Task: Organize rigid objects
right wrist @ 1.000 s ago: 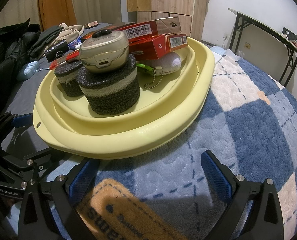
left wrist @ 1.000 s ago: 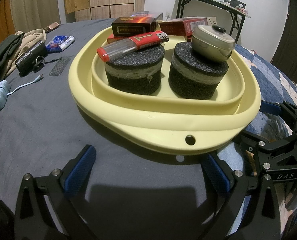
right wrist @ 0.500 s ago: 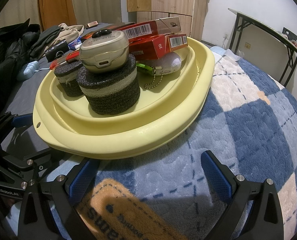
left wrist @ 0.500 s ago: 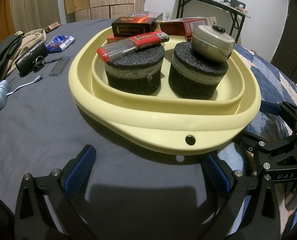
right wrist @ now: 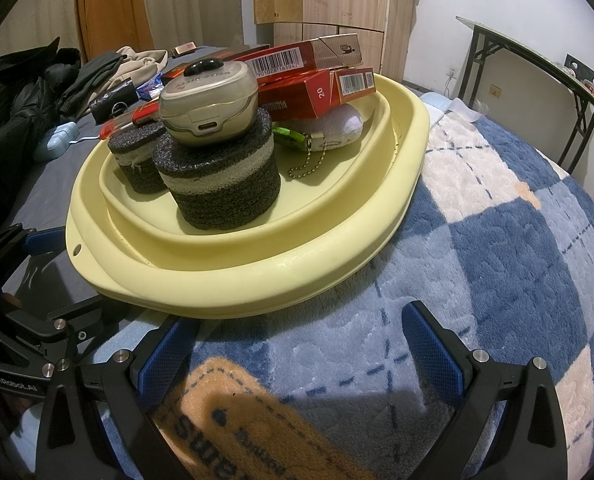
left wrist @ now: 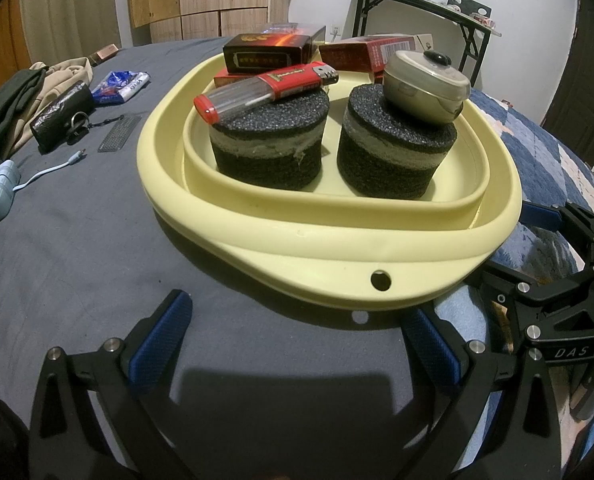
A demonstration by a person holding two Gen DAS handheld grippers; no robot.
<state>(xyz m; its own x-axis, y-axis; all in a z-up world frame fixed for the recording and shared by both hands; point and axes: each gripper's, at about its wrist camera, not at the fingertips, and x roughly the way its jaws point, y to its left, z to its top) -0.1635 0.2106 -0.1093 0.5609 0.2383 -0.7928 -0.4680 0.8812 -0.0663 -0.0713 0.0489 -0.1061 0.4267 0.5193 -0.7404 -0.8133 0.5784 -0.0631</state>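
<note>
Tray: yellow tray [left wrist: 297, 240] on the bed, straddling grey sheet [left wrist: 77, 248] and blue checked blanket [right wrist: 497, 248]; all task items sit inside it.
Foam blocks: two dark round foam blocks [left wrist: 267, 148] [left wrist: 395, 156] side by side nr front rim, apart from each other.
Lighter: red/clear lighter [left wrist: 265, 90] lies flat across top of the left block, ends overhanging.
Case: beige earbud case [right wrist: 209, 102] sits tilted on the right block; looks tippy.
Boxes: red cig boxes [right wrist: 317, 84] stacked at back of tray, leaning over a white pouch [right wrist: 333, 126] w/ bead chain.
Left gripper [left wrist: 297, 344]: jaws spread wide, nothing between them, just short of tray front rim.
Right gripper [right wrist: 297, 344]: also wide apart, empty, over the blanket nr tray's right side.
Stage: can't settle; items in tray fits either sorted already or gathered for moving out.
Doing it well (judgement): any pick of lighter or case needs approach from above, pinch across narrow width, lift straight; foam gives, so don't press down. Keep clear of the leaning boxes.
Off-tray: keys, wrapper, cable, clothes on the sheet at left, well apart from tray.
</note>
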